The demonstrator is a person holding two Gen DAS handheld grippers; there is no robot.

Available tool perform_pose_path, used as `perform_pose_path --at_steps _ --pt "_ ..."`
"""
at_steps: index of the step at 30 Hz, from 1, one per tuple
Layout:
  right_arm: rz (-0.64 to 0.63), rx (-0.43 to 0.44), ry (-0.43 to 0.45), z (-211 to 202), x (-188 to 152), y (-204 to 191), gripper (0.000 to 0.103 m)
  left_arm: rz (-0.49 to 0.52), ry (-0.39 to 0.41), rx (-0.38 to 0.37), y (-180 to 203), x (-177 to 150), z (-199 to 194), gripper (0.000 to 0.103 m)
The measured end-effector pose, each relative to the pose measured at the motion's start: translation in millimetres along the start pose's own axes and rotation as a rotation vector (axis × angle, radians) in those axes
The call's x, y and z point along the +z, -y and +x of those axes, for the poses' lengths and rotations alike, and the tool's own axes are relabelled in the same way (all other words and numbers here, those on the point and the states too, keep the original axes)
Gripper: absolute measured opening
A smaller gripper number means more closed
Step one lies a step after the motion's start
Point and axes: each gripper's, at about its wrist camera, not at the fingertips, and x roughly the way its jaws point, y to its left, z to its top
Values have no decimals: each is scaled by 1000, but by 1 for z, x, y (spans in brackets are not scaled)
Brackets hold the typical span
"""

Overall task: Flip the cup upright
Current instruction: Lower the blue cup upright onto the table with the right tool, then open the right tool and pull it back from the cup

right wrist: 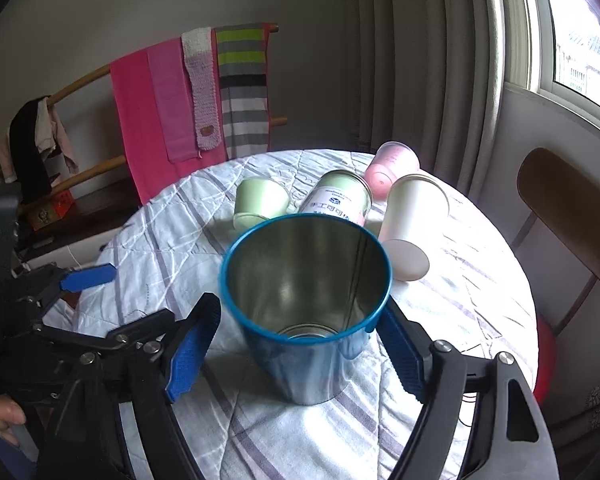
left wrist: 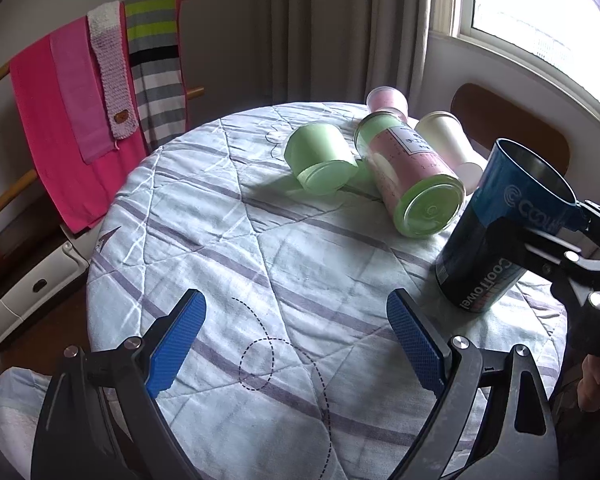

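Observation:
A blue metal cup (right wrist: 306,312) with white lettering stands mouth up, slightly tilted, its base on the quilted table cover (right wrist: 452,320). My right gripper (right wrist: 296,344) is shut on the cup, one blue pad on each side of its wall. The cup also shows in the left wrist view (left wrist: 496,232) at the right, held by the right gripper's black fingers (left wrist: 556,248). My left gripper (left wrist: 296,340) is open and empty above the cover's near part, left of the cup.
Lying on their sides at the far part of the table: a green cup (left wrist: 320,156), a tall green-and-pink jar (left wrist: 408,172), a white cup (left wrist: 452,144) and a pink cup (left wrist: 388,100). A towel rack (left wrist: 80,92) stands left. A brown chair (right wrist: 568,212) stands right.

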Motion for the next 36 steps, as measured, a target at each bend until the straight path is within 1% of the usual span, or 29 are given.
perform_pose_path --at_steps 4,10,12,17,20,23,24,26,28,32,36 --pt "4 0 9 -2 1 1 80 1 -7 -9 2 0 2 93" --pt "25 -14 -8 -3 -1 6 80 10 -8 -11 6 1 -4 93" --pt "26 -12 -11 -10 -4 6 80 20 4 -14 10 1 -11 93" --pt "22 -14 9 -37 -11 4 80 44 45 6 22 1 -35 93" --pt "47 -56 16 -56 -13 6 81 29 61 6 30 3 -52 94" --pt "76 -112 2 -71 -11 8 82 35 62 20 40 5 -66 95" --pt "83 -117 -3 -77 -9 8 82 39 55 40 44 7 -71 96" --pt "97 -124 -17 -86 -5 9 82 56 52 50 51 11 -81 96" --pt "107 -134 -21 -98 0 10 82 54 67 63 57 15 -95 97" --pt "97 -198 25 -119 9 9 82 30 127 63 62 19 -123 98" --pt "93 -218 65 -134 9 7 83 45 163 69 70 16 -144 99"
